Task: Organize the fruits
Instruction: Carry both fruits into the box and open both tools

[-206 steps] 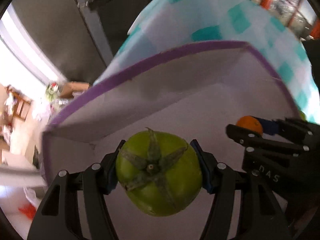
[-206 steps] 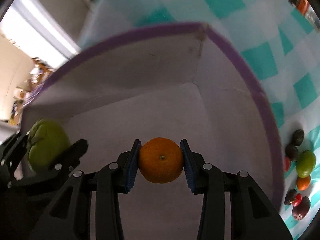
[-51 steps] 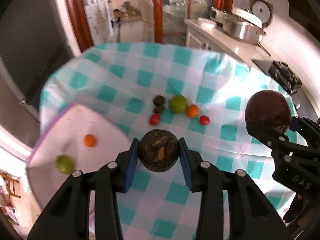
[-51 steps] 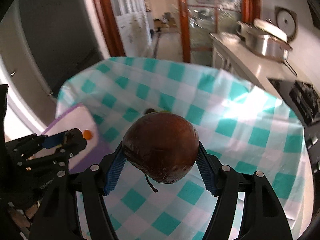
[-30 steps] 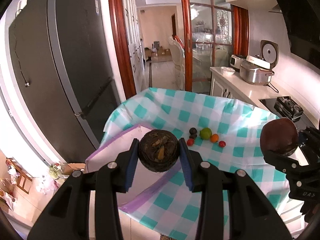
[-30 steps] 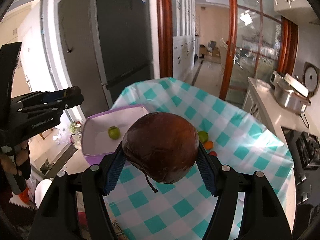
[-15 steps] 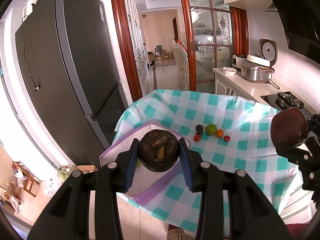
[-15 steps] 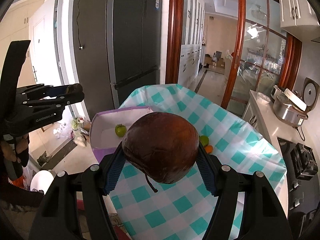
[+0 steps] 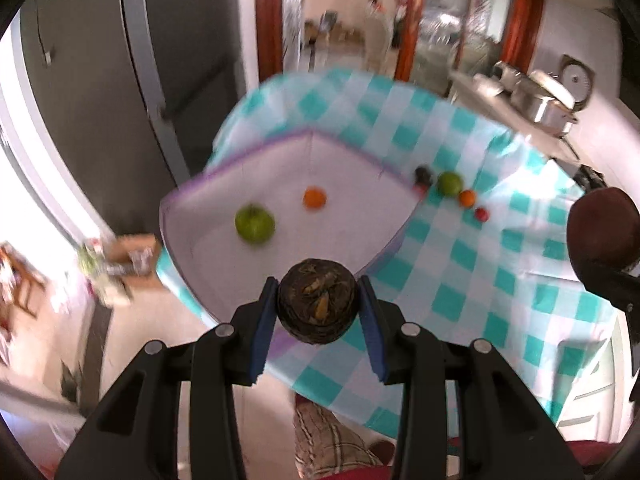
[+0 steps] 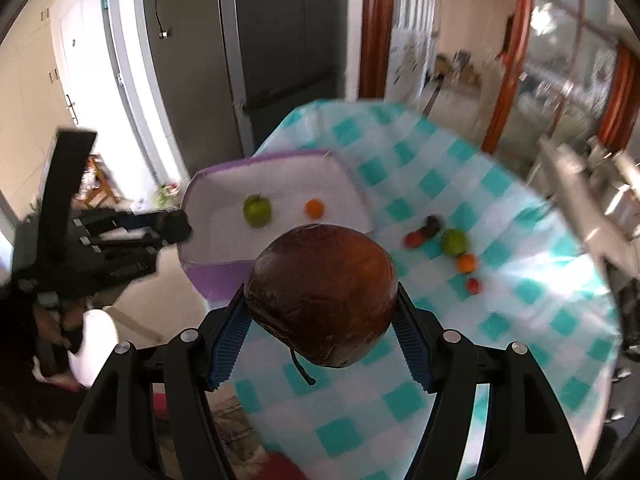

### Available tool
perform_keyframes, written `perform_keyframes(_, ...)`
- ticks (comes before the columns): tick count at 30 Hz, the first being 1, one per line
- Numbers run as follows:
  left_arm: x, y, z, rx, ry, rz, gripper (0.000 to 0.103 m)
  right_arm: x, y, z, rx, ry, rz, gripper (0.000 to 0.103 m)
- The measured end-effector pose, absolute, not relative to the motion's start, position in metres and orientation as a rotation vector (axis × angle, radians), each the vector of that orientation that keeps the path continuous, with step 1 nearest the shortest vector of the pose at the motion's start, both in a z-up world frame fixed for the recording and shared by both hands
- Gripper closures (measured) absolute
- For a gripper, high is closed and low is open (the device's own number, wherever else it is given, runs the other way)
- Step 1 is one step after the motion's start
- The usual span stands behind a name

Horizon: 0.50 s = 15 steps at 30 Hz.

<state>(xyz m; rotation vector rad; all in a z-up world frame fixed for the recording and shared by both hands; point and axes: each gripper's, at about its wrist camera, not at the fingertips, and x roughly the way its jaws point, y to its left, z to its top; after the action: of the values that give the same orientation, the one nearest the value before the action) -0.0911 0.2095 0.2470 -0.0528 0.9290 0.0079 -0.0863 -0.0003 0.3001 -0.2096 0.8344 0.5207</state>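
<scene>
- The left gripper (image 9: 318,312) is clamped on a dark wrinkled fruit (image 9: 318,306), high above the table.
- The right gripper (image 10: 322,338) pinches a big brown fruit (image 10: 322,296).
- The purple-rimmed tray (image 9: 176,200) lies at 12 o'clock from the left gripper, holding a green fruit (image 9: 255,224) and an orange (image 9: 314,197).
- More fruits (image 9: 449,183) sit on the checked cloth at 1 o'clock.

Dark grey tall double-door fridge (image 10: 280,40) behind the table, thin cable (image 10: 157,8) hanging on its left door. Teal-and-white checked tablecloth (image 9: 500,264) covers the table and hangs over the near edge. Red-brown wooden door frames (image 10: 374,28) with glass panels behind. Silver lidded metal pot (image 9: 540,104) on the white counter at right, round white appliance (image 9: 576,80) beside it, probably a rice cooker; too blurred. Brown cardboard box (image 9: 132,246) on the floor left.
</scene>
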Motion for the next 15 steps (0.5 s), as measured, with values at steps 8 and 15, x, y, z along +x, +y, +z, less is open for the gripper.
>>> perform_keyframes(8, -0.011, 0.248, 0.172, -0.119, 1.082, 0.058, 0.063, 0.025, 0.099, 0.225, -0.278, 1.002, 0.595, 0.037)
perform_keyframes(15, 0.06, 0.276, 0.112, -0.136, 1.286, 0.082, 0.063, 0.118, 0.15, 0.162, -0.35, 1.161, 0.591, 0.037)
